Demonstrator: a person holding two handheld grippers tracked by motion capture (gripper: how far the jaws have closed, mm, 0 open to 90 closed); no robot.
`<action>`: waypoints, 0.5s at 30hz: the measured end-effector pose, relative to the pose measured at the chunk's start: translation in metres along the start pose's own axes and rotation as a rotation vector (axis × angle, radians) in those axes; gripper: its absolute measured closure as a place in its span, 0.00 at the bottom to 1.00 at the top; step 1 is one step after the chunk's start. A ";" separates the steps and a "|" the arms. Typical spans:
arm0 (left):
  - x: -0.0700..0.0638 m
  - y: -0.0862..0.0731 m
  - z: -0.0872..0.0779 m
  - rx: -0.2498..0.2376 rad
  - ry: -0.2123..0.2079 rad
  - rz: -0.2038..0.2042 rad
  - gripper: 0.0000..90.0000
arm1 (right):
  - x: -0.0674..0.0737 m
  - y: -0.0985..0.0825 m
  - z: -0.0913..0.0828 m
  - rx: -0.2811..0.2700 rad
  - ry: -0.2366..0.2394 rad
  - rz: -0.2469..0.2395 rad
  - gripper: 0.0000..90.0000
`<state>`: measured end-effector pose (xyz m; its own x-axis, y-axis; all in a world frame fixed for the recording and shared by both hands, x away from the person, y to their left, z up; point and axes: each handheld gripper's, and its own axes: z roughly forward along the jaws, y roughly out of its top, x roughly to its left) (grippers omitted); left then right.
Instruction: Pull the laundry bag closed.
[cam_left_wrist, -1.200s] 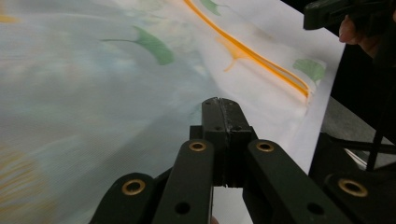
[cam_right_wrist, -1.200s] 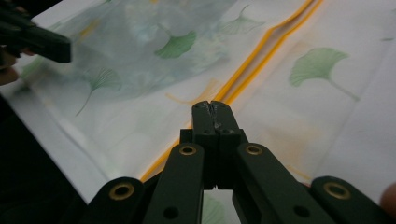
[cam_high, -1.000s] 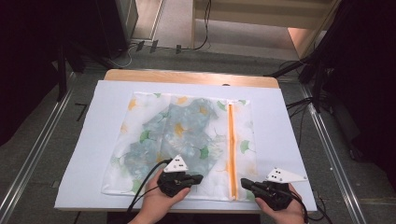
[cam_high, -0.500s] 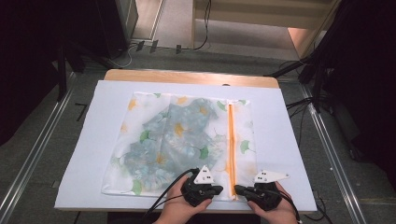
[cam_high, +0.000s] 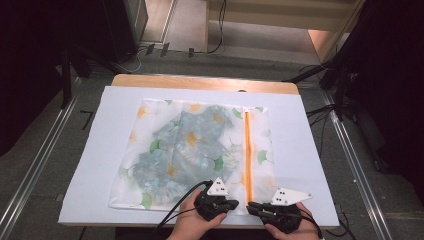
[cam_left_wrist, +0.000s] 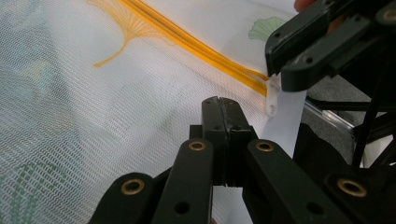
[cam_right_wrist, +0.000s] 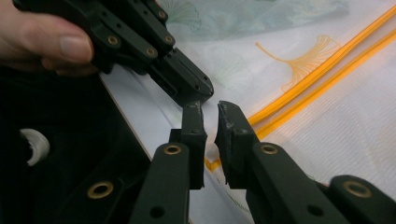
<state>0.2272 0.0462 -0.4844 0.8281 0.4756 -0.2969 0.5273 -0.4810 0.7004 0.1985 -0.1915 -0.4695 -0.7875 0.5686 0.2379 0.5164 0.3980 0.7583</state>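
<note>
Because the mesh laundry bag (cam_high: 195, 155) lying flat on the white sheet (cam_high: 95, 165) is light, limp and sheer, I judge its near edge beside the orange zipper (cam_high: 248, 155) the best hold; folded blue-green patterned clothing (cam_high: 185, 150) shows through it. Left gripper (cam_high: 216, 204) is closed, apparently pinching mesh at that edge; right gripper (cam_right_wrist: 210, 112), jaws just parting narrowly, holds nothing, poised at the zipper's white pull tab (cam_left_wrist: 272, 95).

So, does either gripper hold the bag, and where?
Right gripper, jaws just opening at the zipper end, holds nothing. Left gripper is shut at the bag's near edge; hold unclear.
</note>
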 end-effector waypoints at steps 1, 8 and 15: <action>0.000 0.000 0.000 0.000 -0.001 0.000 1.00 | 0.001 0.000 0.001 0.006 -0.005 -0.009 0.86; 0.001 0.000 0.000 -0.004 -0.007 -0.009 1.00 | 0.007 -0.003 0.008 0.063 -0.081 -0.091 0.65; 0.003 0.000 0.000 -0.002 -0.019 -0.018 1.00 | 0.010 -0.004 0.012 0.099 -0.106 -0.141 0.77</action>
<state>0.2296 0.0475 -0.4852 0.8221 0.4699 -0.3215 0.5415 -0.4710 0.6964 0.1925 -0.1790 -0.4777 -0.8171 0.5730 0.0641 0.4380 0.5447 0.7151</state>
